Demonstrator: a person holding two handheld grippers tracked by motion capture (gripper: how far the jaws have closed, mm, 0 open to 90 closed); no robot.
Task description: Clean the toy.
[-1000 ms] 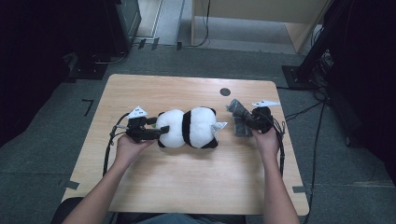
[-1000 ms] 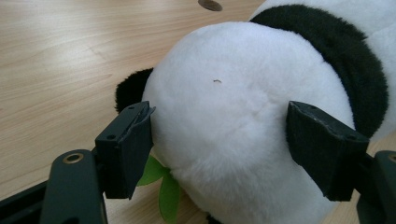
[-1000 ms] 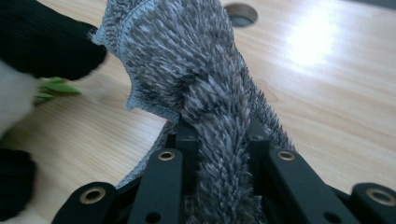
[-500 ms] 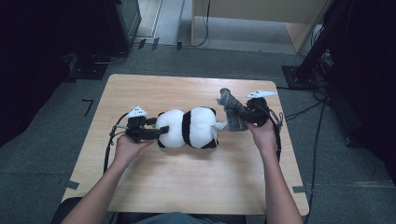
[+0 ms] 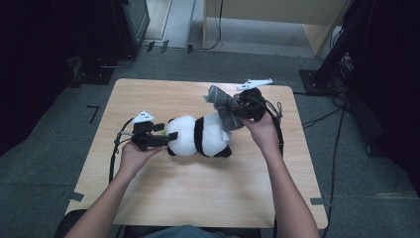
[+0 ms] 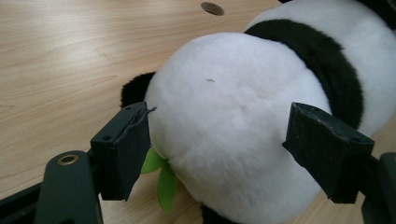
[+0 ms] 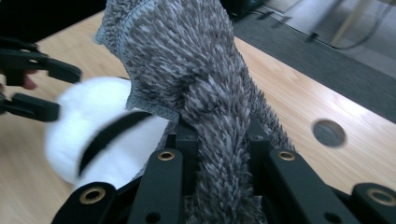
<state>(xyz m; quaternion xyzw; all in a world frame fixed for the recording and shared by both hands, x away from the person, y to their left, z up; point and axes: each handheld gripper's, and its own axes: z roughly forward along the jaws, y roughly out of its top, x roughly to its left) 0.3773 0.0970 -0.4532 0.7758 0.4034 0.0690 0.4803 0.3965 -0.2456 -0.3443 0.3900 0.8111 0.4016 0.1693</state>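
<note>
Wood table (image 5: 163, 198), panda (image 5: 198, 136) btwn L gripper (image 5: 166, 140) jaws, prob touching, R gripper (image 5: 232, 110) clamps cloth (image 5: 223, 104).

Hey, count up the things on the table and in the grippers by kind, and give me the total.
Plush panda: 1
Grey shaggy cloth: 1
Handheld grippers: 2, the left gripper and the right gripper
Total: 4

Wooden table (image 5: 198, 198) (round hole (image 5: 237, 88))
</note>
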